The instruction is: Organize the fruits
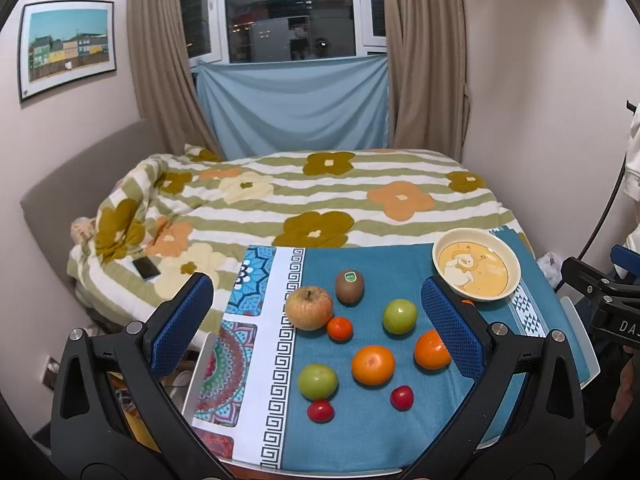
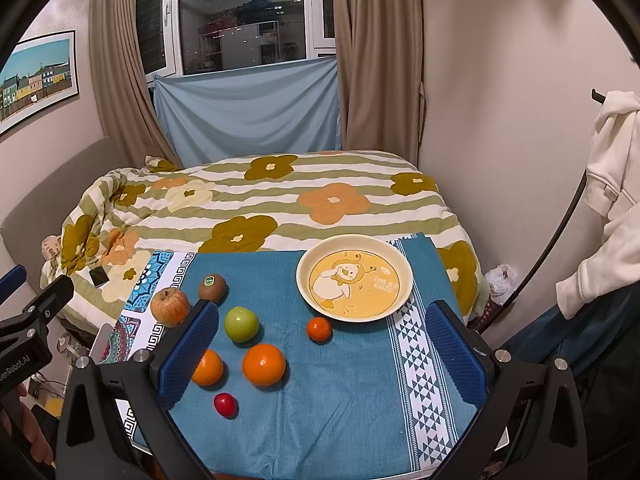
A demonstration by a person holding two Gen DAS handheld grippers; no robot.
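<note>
Several fruits lie on a blue cloth [image 1: 360,432] over a small table: an apple [image 1: 308,307], a kiwi [image 1: 349,286], two green fruits [image 1: 399,315] [image 1: 317,381], oranges [image 1: 373,364] [image 1: 430,350], a small mandarin [image 1: 340,328] and two red tomatoes [image 1: 320,411] [image 1: 401,397]. An empty cream bowl [image 2: 316,288] with a duck picture stands at the back right; it also shows in the left wrist view [image 1: 438,250]. My left gripper [image 1: 316,328] is open above the fruits. My right gripper [image 2: 322,344] is open in front of the bowl, near a mandarin [image 2: 319,329].
A bed with a flowered quilt [image 1: 320,200] lies right behind the table, with a phone [image 1: 146,268] on it. Curtains and a window stand at the back. A white hoodie [image 2: 612,184] hangs at the right. The table's front edge is near.
</note>
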